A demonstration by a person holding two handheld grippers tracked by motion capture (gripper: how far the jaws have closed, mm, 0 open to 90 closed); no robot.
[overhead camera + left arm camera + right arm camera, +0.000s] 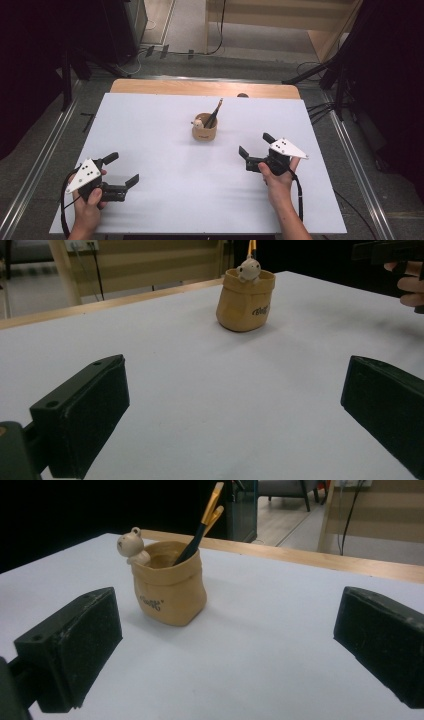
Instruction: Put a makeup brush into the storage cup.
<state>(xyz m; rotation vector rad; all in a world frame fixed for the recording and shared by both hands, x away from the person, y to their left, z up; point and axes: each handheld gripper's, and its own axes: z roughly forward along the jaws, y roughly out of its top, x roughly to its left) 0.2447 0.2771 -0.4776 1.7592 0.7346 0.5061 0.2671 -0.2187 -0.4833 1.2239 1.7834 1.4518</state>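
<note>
The white worktop [165, 200] spreads under both tongs, bare between them. The right tongs [256, 145] are released, jaws spread wide with nothing between them, held low over the surface. The left tongs [122, 170] are likewise released and empty, well apart from the right ones. Ahead of both, somewhat nearer the right tongs, the tan sack-shaped holder [170, 587] stands upright on the worktop, untouched. Two brushes [202, 522] lean out of it, and a small bear figure [131, 544] sits on its rim.
</note>
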